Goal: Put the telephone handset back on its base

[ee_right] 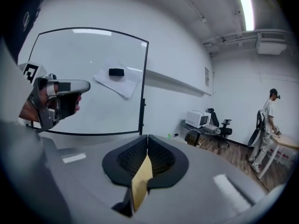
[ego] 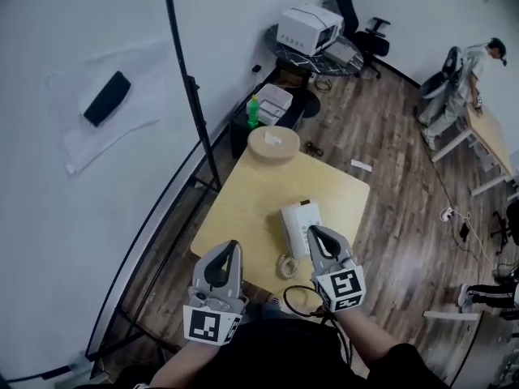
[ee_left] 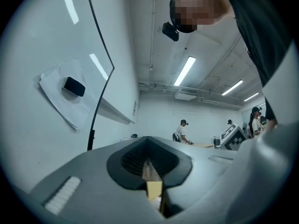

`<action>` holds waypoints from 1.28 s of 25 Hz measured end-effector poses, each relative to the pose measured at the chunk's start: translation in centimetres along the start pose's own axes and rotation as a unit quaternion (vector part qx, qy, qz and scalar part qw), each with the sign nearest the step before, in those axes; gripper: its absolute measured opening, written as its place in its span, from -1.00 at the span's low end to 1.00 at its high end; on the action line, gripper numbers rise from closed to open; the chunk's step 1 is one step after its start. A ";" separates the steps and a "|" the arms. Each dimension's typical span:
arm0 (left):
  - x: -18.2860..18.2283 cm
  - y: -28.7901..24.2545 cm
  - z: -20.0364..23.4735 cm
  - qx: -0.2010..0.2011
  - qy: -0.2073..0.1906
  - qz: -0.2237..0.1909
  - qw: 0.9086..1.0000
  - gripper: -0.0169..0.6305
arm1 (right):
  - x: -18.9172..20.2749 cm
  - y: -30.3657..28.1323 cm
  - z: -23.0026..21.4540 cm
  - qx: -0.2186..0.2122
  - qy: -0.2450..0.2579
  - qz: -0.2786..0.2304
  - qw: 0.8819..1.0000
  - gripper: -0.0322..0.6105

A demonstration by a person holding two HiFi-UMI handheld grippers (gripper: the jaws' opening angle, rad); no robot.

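Wood-toned square table [ego: 243, 209] is filling the centre of the head view, and the white telephone [ego: 298, 227] is sitting on it just right of centre, its coiled cord [ego: 286, 264] bunching at the near edge. Lettering on the telephone is too small to read, and whether the handset is lying seated on the base cannot be made out at this size. The only clear print is the black-and-white square marker on each cube, one at lower left [ego: 207, 324] and one at lower centre-right [ego: 347, 286]. The left gripper [ego: 233, 247] is hovering over the table's near-left edge, apart from the telephone. In its own view the jaws [ee_left: 148, 164] are pressing together with only a thin slit between them, table colour showing through, nothing gripped. The right gripper [ego: 313, 232] is overlapping the telephone's lower right side in the head view; contact cannot be told. Its own view [ee_right: 145, 146] is showing the jaws likewise closed on nothing, a sliver of tan visible between them. A black cable [ego: 300, 298] is looping below the right gripper. A round tan container [ego: 273, 144] is resting at the table's far edge, a green bottle [ego: 252, 112] standing beyond it. A person [ego: 470, 79] is standing at upper right.
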State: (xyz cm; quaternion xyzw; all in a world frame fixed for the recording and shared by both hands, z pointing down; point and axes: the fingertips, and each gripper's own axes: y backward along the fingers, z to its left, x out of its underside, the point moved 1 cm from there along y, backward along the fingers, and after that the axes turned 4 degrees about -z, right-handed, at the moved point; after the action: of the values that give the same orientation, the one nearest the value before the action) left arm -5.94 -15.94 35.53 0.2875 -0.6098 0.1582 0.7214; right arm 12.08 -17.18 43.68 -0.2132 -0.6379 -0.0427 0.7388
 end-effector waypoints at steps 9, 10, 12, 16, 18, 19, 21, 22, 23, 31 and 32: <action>-1.3 -1.2 -2.4 0.037 -0.010 -0.002 0.999 -0.95 | -2.4 4.4 -0.1 0.031 -0.022 -0.062 0.997 -0.88; -1.5 -1.3 -2.5 0.039 -0.011 -0.003 0.999 -0.95 | -2.3 4.6 0.1 0.029 -0.019 -0.062 0.997 -0.88; -1.8 -1.5 -2.7 0.041 -0.010 -0.003 0.999 -0.95 | -2.5 4.9 0.3 0.028 -0.013 -0.064 0.997 -0.88; -1.8 -1.6 -2.6 0.042 -0.005 -0.004 0.999 -0.95 | -3.4 4.9 0.6 0.032 -0.013 -0.071 0.997 -0.88; -1.8 -1.7 -2.5 0.043 -0.006 -0.006 0.999 -0.95 | -3.6 4.8 0.8 0.032 -0.012 -0.071 0.997 -0.88; -1.8 -1.8 -2.5 0.043 -0.007 -0.007 0.999 -0.95 | -3.6 4.8 0.9 0.030 -0.010 -0.071 0.997 -0.88; -1.8 -1.9 -2.5 0.044 -0.006 -0.006 0.999 -0.95 | -3.6 4.7 1.0 0.028 -0.004 -0.072 0.997 -0.88; -1.8 -1.9 -2.5 0.044 -0.006 -0.006 0.999 -0.95 | -3.6 4.7 1.1 0.028 -0.004 -0.072 0.997 -0.88; -1.8 -1.9 -2.5 0.044 -0.006 -0.005 0.999 -0.95 | -3.7 4.7 1.1 0.029 -0.006 -0.072 0.997 -0.88; -2.1 -1.8 -2.2 0.039 -0.010 -0.010 0.999 -0.95 | -4.1 4.4 1.7 0.021 -0.001 -0.076 0.997 -0.88; -2.1 -1.8 -2.2 0.038 -0.011 -0.011 0.999 -0.95 | -4.2 4.4 1.8 0.020 -0.002 -0.075 0.997 -0.88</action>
State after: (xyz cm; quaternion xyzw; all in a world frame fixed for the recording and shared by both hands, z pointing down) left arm -3.61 -15.79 32.85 0.3230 -0.6078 0.1703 0.7052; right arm 11.09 -13.39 38.65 -0.1499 -0.6540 -0.0846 0.7366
